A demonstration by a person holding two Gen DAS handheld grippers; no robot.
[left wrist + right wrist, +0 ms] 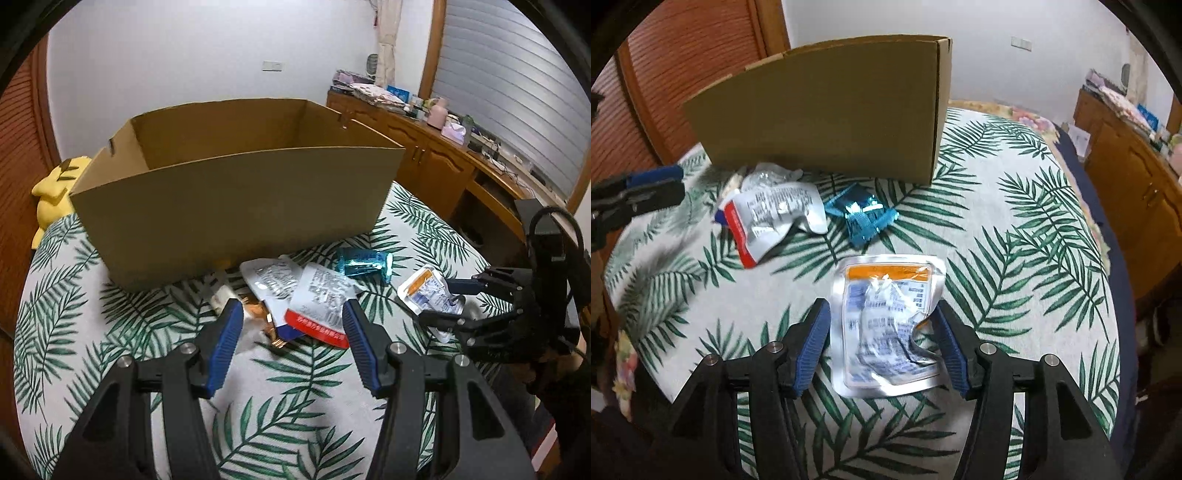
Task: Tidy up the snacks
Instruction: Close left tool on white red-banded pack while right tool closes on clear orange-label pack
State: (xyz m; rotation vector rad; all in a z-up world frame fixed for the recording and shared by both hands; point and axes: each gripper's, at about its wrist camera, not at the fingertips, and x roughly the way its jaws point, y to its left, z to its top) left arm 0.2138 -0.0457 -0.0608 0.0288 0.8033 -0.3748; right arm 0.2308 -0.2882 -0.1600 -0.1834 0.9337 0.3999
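Right now we are bringing the right gripper (882,332) over the orange-topped pouch (886,325), and that pouch is the thing the next move turns on. It is lying flat on the leaf-print cloth (1015,236), straight ahead of our right fingers and already between them, its long axis running near to far, orange band at the far end. The fingers are spread wide, one on each long edge, not yet touching as far as we can tell. We are judging that closing across the short width should catch it, though the crinkled foil may slip.

Meanwhile we are holding the left gripper (291,325) wide apart too, gripping nothing, over the red-edged packet (317,306) in the pile to the left. The blue foil snack (364,262) is lying just beyond, near the cardboard box (236,199), which is standing open at the far side, well apart from the pouch.
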